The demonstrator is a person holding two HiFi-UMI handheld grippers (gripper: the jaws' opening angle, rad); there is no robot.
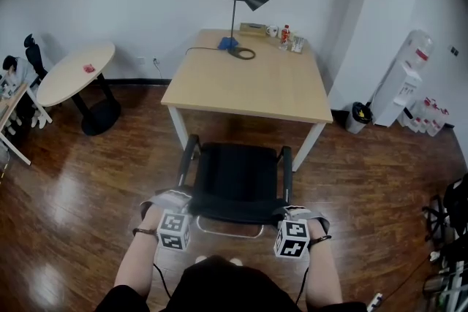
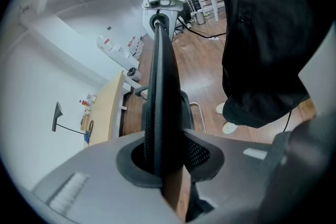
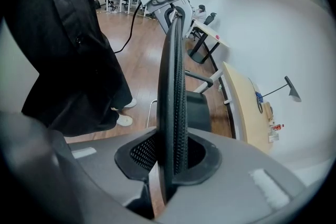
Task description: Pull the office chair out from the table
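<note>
A black mesh office chair [image 1: 238, 175] stands in front of the wooden table [image 1: 248, 80], its seat out past the table's near edge. My left gripper [image 1: 172, 197] is shut on the left top corner of the backrest [image 2: 163, 97]. The right gripper [image 1: 294, 212] is shut on the right top corner. In the left gripper view the mesh backrest edge runs up between the jaws of that gripper [image 2: 163, 165] to the other gripper [image 2: 160, 0] at its far end. The right gripper view mirrors this: the backrest [image 3: 173, 86] sits clamped in the gripper [image 3: 170, 165].
A desk lamp [image 1: 245, 4], cups and a bottle stand at the table's far edge. A round table [image 1: 77, 69] is at the left. A water dispenser [image 1: 406, 80] and a bin [image 1: 358, 117] stand at the right wall. The person's feet [image 1: 216, 259] are just behind the chair.
</note>
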